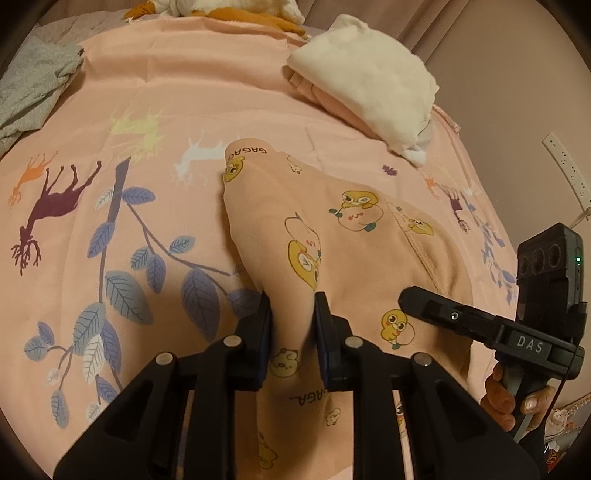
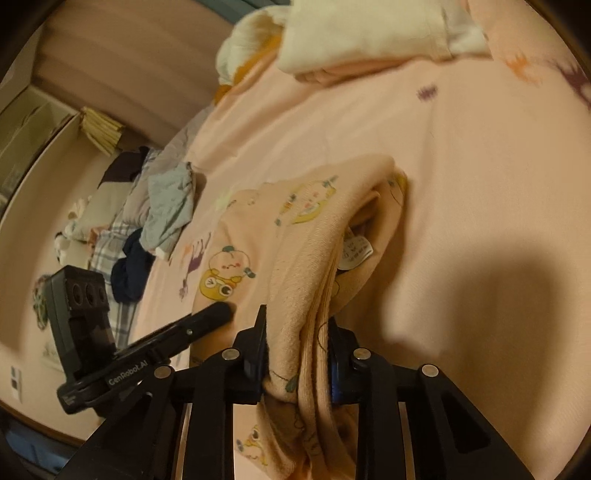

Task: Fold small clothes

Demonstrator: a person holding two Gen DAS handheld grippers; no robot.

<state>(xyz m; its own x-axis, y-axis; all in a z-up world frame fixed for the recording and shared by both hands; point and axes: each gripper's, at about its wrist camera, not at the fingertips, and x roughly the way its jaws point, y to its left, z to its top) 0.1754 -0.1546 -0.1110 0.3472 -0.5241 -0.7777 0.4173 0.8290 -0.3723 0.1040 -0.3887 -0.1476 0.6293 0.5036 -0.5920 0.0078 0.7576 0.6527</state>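
A small peach garment (image 1: 332, 221) printed with cartoon ducks and peaches lies bunched on the pink bedspread (image 1: 166, 103). My left gripper (image 1: 292, 306) is shut on a raised fold at its near edge, cloth filling the gap between the pads. In the right wrist view the same garment (image 2: 258, 229) hangs doubled over, a white care label (image 2: 356, 251) showing inside. My right gripper (image 2: 297, 325) is shut on its thick folded edge. Each gripper shows in the other's view: the right one's finger (image 1: 424, 304) with a hand below it, the left one's finger (image 2: 207, 319).
A folded stack of white and pink clothes (image 1: 365, 81) sits at the far right of the bed. A grey garment (image 1: 33, 85) lies far left, an orange and white plush (image 1: 221, 9) at the head. Loose clothes (image 2: 170, 206) pile along the bed's far side.
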